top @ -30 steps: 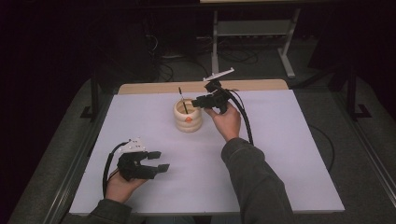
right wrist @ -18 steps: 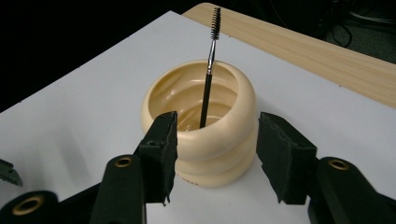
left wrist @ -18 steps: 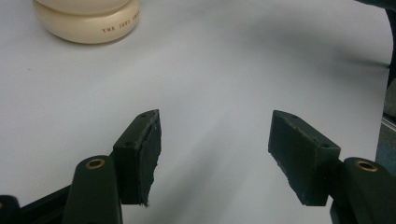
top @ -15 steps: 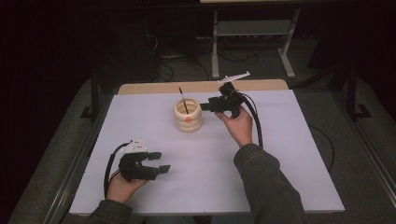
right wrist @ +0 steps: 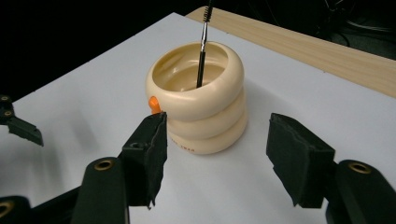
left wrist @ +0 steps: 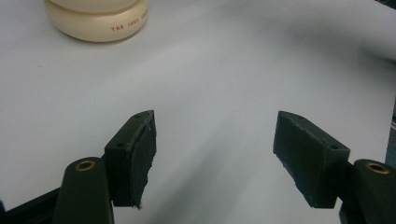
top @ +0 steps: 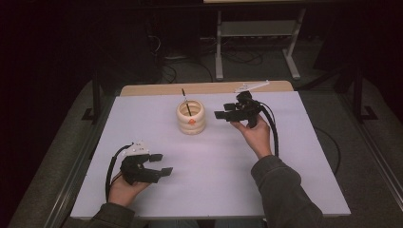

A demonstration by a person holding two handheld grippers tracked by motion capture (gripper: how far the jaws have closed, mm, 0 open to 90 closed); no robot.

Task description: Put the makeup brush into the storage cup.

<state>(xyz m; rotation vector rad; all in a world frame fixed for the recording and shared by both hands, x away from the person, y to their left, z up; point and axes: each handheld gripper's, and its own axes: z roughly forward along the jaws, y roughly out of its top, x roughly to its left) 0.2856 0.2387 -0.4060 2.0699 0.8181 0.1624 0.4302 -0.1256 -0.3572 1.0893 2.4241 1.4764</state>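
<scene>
A cream ringed holder (top: 191,117) stands on the white table top, a thin black brush (top: 186,101) upright inside it. My right gripper (top: 222,113) hovers just right of the holder, apart from it, pointing at it. In the right gripper view the holder (right wrist: 198,102) with its orange spot and the brush (right wrist: 202,42) sit beyond the right gripper (right wrist: 215,154), whose jaws have just been opening with nothing between them. My left gripper (top: 162,163) rests at the front left; the left gripper (left wrist: 215,154) has also just been opening wider, over bare table.
A white sheet (top: 214,180) covers the table, with a wooden strip (top: 152,89) along the far edge. Beyond it a metal stand (top: 256,33) and cables lie on a dark floor. A dark rail (top: 71,166) runs along the table's left side.
The right gripper has drawn back to the right, away from the holder's rim, and its jaws have opened. The brush stays in the holder. The left hand has kept its place.
</scene>
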